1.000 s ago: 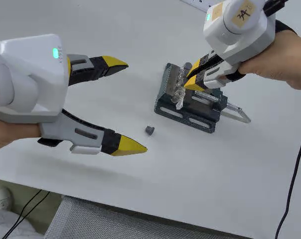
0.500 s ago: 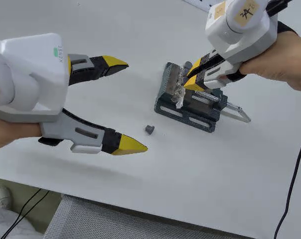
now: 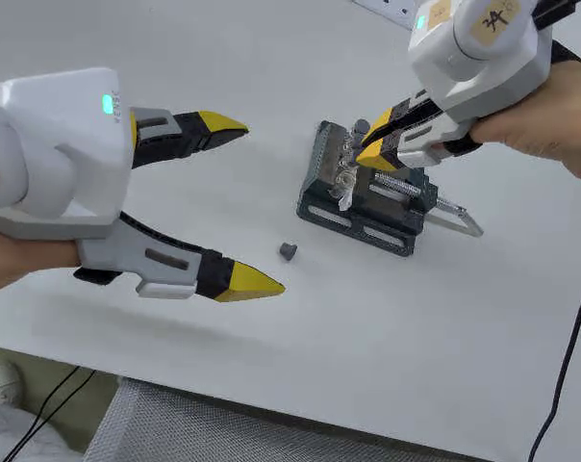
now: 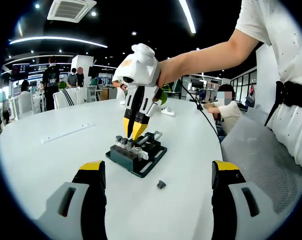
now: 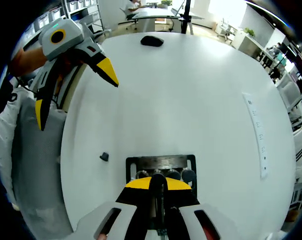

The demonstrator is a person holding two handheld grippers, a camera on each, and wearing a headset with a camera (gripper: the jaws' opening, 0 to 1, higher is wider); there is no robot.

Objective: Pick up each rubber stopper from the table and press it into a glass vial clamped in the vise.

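Note:
A dark vise (image 3: 366,200) stands mid-table with a row of glass vials (image 3: 345,175) clamped in it, several topped by grey stoppers (image 5: 173,174). My right gripper (image 3: 371,154) hovers just above the vials, jaws shut, nothing visible between them; its yellow tips (image 5: 156,183) sit over the row. One loose grey rubber stopper (image 3: 288,251) lies on the table left of the vise, also seen as the stopper (image 4: 161,184) and the stopper (image 5: 104,156). My left gripper (image 3: 240,202) is open wide, held left of the stopper and off the table.
The vise's metal handle (image 3: 459,218) sticks out to the right. A black cable (image 3: 571,327) hangs at the right edge. The table's near edge (image 3: 271,409) runs along the bottom. A white power strip (image 5: 256,132) and a black object (image 5: 152,41) lie farther off.
My right gripper has lifted slightly up and to the right, away from the vials. The left gripper and the loose stopper have stayed put.

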